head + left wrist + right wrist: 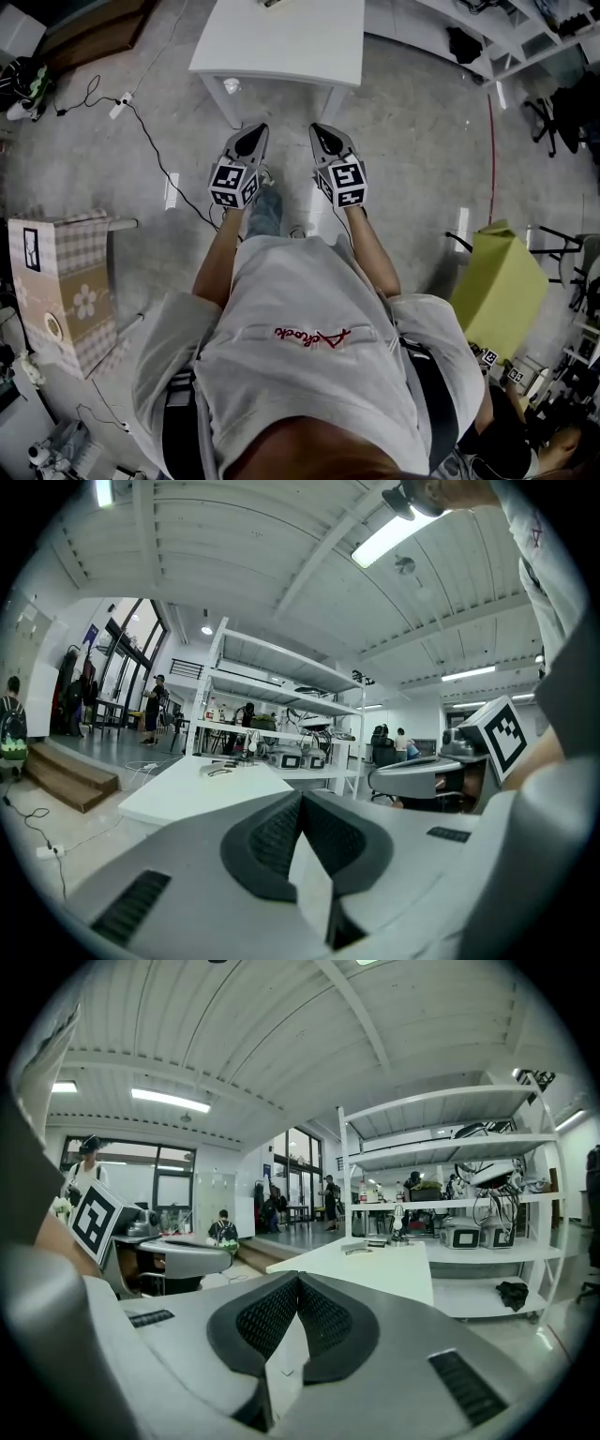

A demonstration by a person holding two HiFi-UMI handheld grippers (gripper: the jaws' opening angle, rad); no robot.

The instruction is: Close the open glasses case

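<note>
A white table (281, 42) stands ahead of me on the floor. Small dark items (220, 771) lie toward its far end; in the right gripper view these items (361, 1250) show again, too small to tell which is the glasses case. My left gripper (253, 136) and right gripper (322, 136) are held side by side just short of the table's near edge, pointing at it. The left gripper (302, 803) has its jaws together with nothing between them. So does the right gripper (298, 1283).
A checked fabric box (66, 281) stands on the floor at my left and a yellow-green box (502, 286) at my right. Cables (141, 122) run over the floor left of the table. White shelves (450, 1204) stand behind the table, wooden steps (66, 775) farther left.
</note>
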